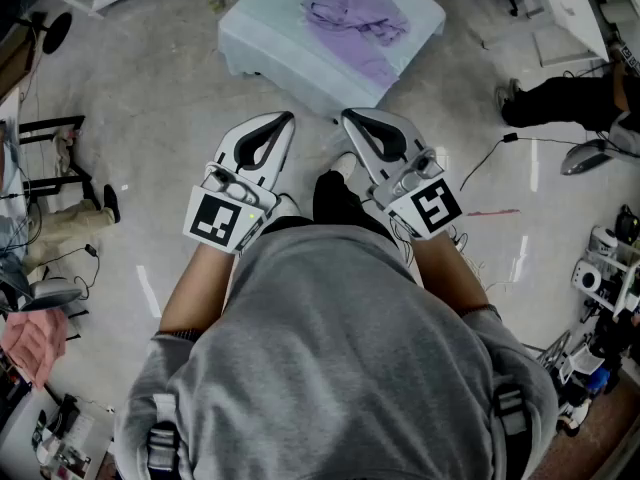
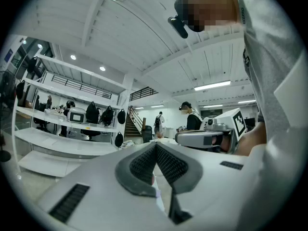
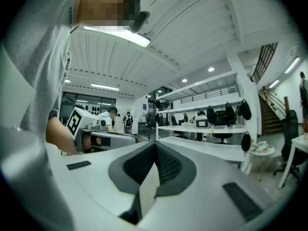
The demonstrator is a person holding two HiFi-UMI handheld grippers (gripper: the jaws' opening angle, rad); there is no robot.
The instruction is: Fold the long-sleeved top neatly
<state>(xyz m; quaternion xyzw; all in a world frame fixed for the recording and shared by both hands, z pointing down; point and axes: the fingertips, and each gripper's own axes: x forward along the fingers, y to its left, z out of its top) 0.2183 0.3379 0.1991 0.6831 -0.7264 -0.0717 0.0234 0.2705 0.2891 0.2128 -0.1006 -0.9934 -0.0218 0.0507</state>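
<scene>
A crumpled purple long-sleeved top [image 1: 355,18] lies on a small table with a pale blue cover [image 1: 262,40], at the top of the head view. Both grippers are held level in front of the person's chest, well short of the table. My left gripper [image 1: 287,118] has its jaws closed together with nothing between them; in its own view the left gripper [image 2: 155,144] points out into the room. My right gripper [image 1: 348,116] is likewise shut and empty, and in its own view the right gripper [image 3: 155,143] faces shelving. Each gripper shows beside the other in those views.
The person stands on a grey floor before the table. A seated person's dark legs [image 1: 555,98] and cables [image 1: 480,158] lie at right. A black stand [image 1: 50,148] and a pink cloth [image 1: 35,340] are at left. White shelves [image 3: 211,124] and a staircase [image 2: 134,121] ring the room.
</scene>
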